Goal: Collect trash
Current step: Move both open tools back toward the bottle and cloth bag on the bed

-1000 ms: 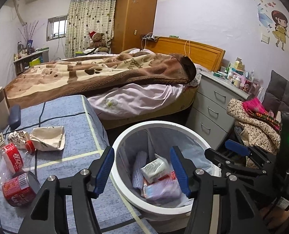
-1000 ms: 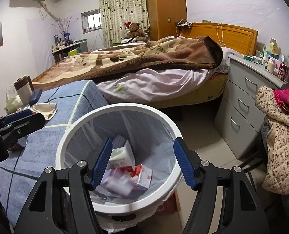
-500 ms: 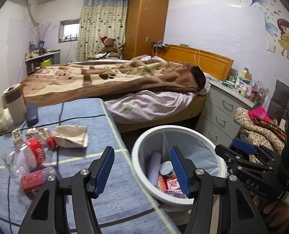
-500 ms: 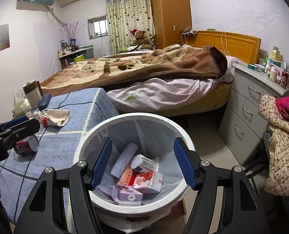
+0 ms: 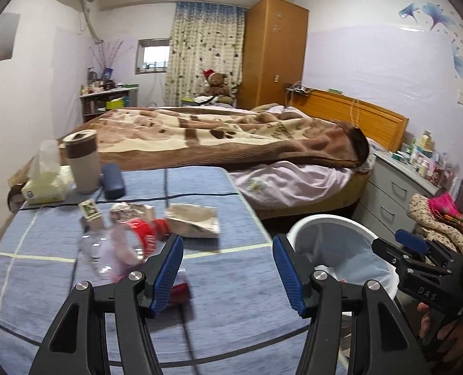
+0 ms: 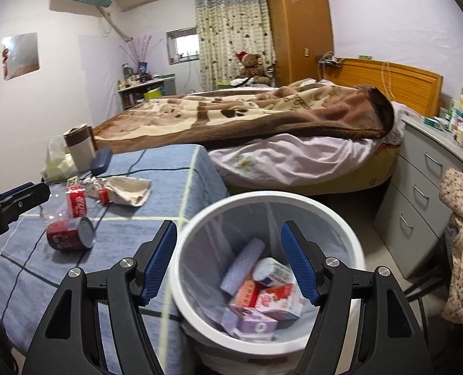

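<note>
A white trash bin (image 6: 264,284) lined with a clear bag stands on the floor just beside the blue-clothed table (image 5: 225,284), holding cartons (image 6: 275,300) and a rolled packet. More trash lies on the table: a crushed red can (image 6: 70,232) on its side, a clear plastic bottle with a red label (image 5: 122,240), crumpled foil, and a flattened paper bag (image 5: 194,220). The left tongs (image 5: 226,276) hang apart over the table with nothing between them, the bottle just ahead on their left. The right tongs (image 6: 228,262) hover over the bin, their jaws just having spread wider, empty. A tumbler (image 5: 83,164), tissue pack and dark case sit at the table's far end, the bed (image 6: 262,115) beyond.
</note>
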A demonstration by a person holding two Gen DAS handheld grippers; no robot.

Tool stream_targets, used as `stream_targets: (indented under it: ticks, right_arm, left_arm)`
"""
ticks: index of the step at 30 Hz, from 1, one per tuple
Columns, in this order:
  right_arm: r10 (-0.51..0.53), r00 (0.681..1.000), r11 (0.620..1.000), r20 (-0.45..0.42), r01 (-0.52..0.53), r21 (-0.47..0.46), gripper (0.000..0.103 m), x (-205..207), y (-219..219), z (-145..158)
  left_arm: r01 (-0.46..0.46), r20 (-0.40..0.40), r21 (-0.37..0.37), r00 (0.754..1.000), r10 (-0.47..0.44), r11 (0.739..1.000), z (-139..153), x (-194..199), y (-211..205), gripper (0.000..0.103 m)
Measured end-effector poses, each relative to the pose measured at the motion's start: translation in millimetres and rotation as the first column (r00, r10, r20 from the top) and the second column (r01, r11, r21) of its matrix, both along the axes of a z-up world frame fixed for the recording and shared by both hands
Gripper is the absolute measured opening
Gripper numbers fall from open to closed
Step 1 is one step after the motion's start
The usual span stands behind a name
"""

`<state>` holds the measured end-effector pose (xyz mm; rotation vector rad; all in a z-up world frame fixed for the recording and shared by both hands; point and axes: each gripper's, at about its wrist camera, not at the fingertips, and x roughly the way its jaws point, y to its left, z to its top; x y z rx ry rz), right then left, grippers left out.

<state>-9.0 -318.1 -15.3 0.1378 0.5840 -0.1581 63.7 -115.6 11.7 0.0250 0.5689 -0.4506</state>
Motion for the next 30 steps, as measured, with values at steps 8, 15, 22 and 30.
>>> stream_targets:
  ticks: [8, 15, 22, 30]
  right_arm:
    - [0.086, 0.996, 0.996, -0.006, -0.086, -0.007, 0.073, 26.6, 26.4, 3.0]
    - [0.154, 0.988, 0.988, -0.012, -0.154, -0.020, 0.073, 55.2, 44.8, 5.4]
    - [0.197, 0.980, 0.980, -0.022, -0.197, -0.018, 0.073, 90.3, 50.6, 5.0]
    - [0.262, 0.961, 0.964, -0.092, -0.265, -0.024, 0.073, 130.7, 64.5, -12.6]
  left_arm:
    - [-0.060, 0.001, 0.002, 0.998, 0.060, 0.998, 3.2, 17.5, 43.7, 0.064]
    - [-0.074, -0.028, 0.017, 0.997, 0.075, 0.997, -0.2, 41.5, 69.8, 0.064]
    - [-0.035, -0.076, 0.049, 0.996, 0.038, 0.998, -11.3, 72.0, 75.6, 0.064]
    - [0.023, -0.129, 0.160, 0.992, -0.002, 0.987, -36.1, 105.4, 65.2, 0.064]
